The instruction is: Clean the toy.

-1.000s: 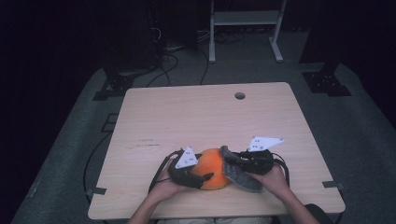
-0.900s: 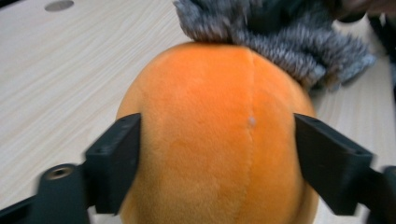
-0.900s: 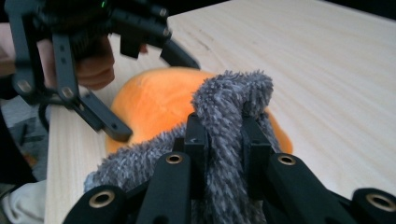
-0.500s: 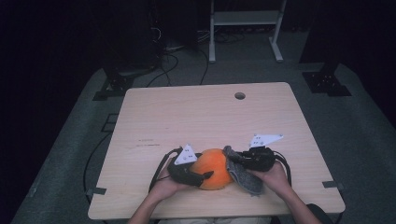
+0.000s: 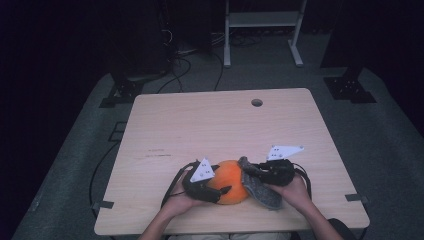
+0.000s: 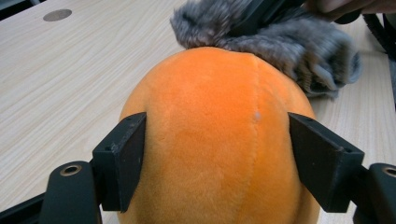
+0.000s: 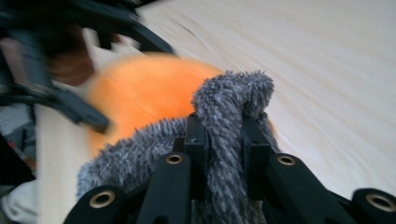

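A round orange plush ball (image 5: 231, 181) rests on the wooden table (image 5: 215, 125) near its front edge. My left gripper (image 5: 220, 192) is shut on it, and its black jaws press into both sides of the ball (image 6: 215, 140). A piece of grey furry fabric (image 5: 262, 190) lies against the ball's right side and drapes over its top (image 6: 289, 42). My right gripper (image 5: 255, 172) is shut on a fold of that fabric (image 7: 224, 107), which sticks up between the jaws. The orange ball (image 7: 140, 98) lies just behind the fold.
The table has a round cable hole (image 5: 257, 102) near its far edge. A white metal frame (image 5: 262, 20) and cables (image 5: 180, 60) stand on the dark floor beyond it. The person's hands and forearms come in at the front edge.
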{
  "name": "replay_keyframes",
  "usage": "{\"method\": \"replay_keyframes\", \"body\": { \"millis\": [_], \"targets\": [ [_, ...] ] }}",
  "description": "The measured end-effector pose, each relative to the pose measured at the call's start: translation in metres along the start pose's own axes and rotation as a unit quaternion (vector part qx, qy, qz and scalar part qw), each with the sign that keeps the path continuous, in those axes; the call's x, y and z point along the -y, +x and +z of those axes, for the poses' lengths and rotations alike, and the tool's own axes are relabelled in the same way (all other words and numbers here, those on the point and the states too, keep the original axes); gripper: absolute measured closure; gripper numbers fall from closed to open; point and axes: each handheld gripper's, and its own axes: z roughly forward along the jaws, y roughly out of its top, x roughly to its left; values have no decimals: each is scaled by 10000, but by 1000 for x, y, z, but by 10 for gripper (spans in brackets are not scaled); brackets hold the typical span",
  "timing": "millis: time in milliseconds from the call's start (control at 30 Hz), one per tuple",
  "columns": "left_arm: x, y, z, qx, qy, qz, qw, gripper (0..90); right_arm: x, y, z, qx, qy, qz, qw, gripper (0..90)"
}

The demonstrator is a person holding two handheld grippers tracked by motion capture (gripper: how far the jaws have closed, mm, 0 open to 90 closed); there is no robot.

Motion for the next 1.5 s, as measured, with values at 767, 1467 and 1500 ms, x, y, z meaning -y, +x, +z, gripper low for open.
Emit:
{"method": "replay_keyframes", "body": {
  "millis": [767,1467,1500],
  "targets": [
    [-2,11,-5,183,-47,-562,9982,128,-3,6,2,-38,6,-229,9997,763],
    [-9,0,-10,-8,-40,19,10000,336,-18,29,2,-84,-164,-803,9966,765],
    [-8,1,-11,25,-88,-18,10000,337,-16,26,1,-67,-146,-769,9969,766]
  ]
}}
